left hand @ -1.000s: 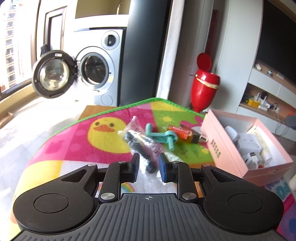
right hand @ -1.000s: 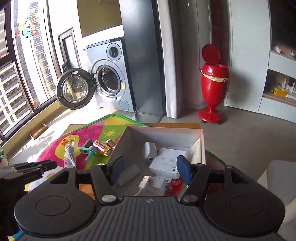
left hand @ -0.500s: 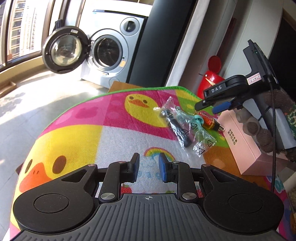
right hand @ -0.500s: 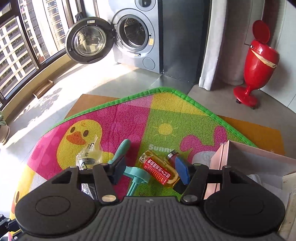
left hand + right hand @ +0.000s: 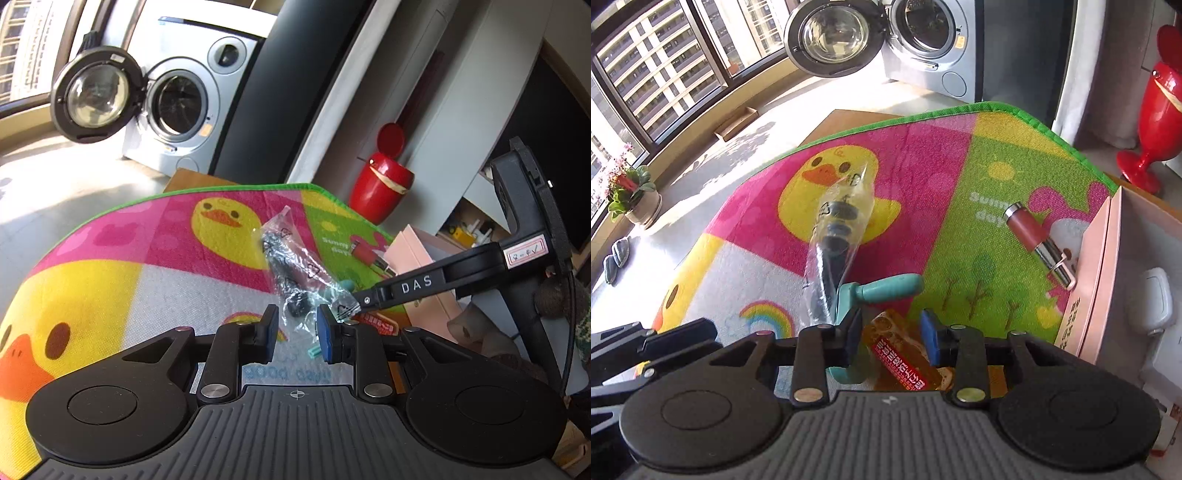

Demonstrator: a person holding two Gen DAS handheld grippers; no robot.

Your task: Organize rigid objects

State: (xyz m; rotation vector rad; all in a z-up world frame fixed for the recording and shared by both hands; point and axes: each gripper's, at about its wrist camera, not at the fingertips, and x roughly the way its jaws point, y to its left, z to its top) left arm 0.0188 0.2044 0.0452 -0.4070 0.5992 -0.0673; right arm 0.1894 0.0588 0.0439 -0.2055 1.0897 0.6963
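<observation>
On the duck-print play mat (image 5: 923, 147) lie a clear bag of black parts (image 5: 834, 236), a teal hook (image 5: 882, 291), an amber bottle with a red label (image 5: 901, 350) and a red tube with a silver end (image 5: 1027, 225). My right gripper (image 5: 892, 332) points steeply down over the bottle. Its jaws are closing, with the bottle between them and the pads against its sides. In the left wrist view its finger (image 5: 413, 288) reaches down beside the bag (image 5: 291, 273). My left gripper (image 5: 297, 332) stands narrowly open and holds nothing. The bag's near end lies at its fingertips.
A pink box (image 5: 1100, 258) with white chargers inside borders the mat on the right, with the red tube against its wall. Beyond the mat stand a washing machine with its door open (image 5: 99, 99), a red bin (image 5: 380, 184) and a potted plant (image 5: 631, 192).
My right gripper swung from above the pink box down to the mat and narrowed its jaws around the amber bottle. My left gripper drew closer to the bag, its gap unchanged.
</observation>
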